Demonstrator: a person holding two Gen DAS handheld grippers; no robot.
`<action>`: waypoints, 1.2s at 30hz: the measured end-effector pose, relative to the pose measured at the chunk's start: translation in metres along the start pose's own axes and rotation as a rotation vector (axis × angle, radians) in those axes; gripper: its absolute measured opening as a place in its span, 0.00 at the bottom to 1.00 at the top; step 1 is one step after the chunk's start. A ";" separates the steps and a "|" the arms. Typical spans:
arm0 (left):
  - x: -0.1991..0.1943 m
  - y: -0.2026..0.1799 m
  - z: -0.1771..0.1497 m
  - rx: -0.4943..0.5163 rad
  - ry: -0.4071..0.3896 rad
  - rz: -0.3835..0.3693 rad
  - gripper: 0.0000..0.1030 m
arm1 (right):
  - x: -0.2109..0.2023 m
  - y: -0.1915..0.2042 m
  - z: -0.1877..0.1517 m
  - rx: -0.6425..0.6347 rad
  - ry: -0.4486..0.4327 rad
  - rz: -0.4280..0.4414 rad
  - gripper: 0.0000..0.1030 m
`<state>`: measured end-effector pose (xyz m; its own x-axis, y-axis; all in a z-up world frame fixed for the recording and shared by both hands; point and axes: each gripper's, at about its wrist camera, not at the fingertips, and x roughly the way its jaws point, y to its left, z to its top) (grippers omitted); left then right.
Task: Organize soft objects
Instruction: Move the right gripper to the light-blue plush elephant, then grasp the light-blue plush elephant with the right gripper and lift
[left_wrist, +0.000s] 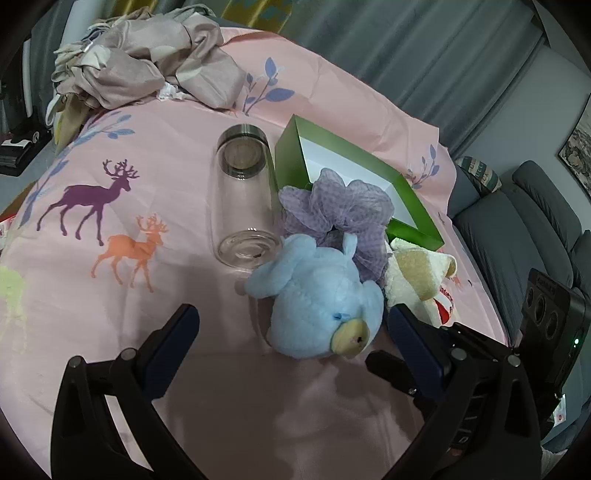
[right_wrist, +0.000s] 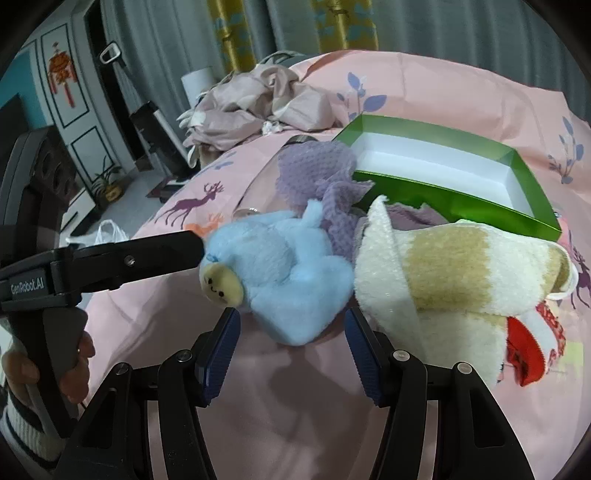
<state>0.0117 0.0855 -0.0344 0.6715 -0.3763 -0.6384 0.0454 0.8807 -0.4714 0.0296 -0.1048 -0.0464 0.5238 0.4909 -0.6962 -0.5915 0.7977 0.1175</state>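
None of the soft objects is seen inside the green box yet; its white interior shows bare, so the sorting is judged to be at its very start. A blue plush toy is found lying on the pink deer-print cloth, just in front of the box, with a purple mesh pouf touching it from behind and leaning against the box's near wall. A cream-and-tan fleece item is laid just beside the plush, and something red and white is partly tucked under it.

Both grippers are held near the plush, and nothing is gripped. The left gripper is shown with its fingers spread wide; the plush head lies between them, apart from both pads. The right gripper is likewise spread, with the plush body just ahead of its fingertips.

Left to do, by this judgement: the plush, the pouf, the fleece and the red piece are all to be moved. A clear glass jar lies on its side near the pouf, and crumpled beige fabric is heaped at the far edge.
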 end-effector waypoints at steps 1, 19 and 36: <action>0.002 0.000 0.001 0.003 0.007 -0.002 0.99 | 0.002 0.001 0.000 -0.003 0.001 0.002 0.58; 0.045 -0.013 0.005 0.024 0.130 -0.032 0.70 | 0.046 -0.004 0.013 0.000 0.051 0.102 0.58; 0.047 -0.019 0.003 0.044 0.147 0.012 0.79 | 0.049 -0.009 0.009 0.024 0.088 0.146 0.34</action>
<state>0.0448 0.0520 -0.0538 0.5564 -0.4012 -0.7276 0.0731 0.8959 -0.4382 0.0655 -0.0849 -0.0751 0.3765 0.5706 -0.7298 -0.6421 0.7286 0.2384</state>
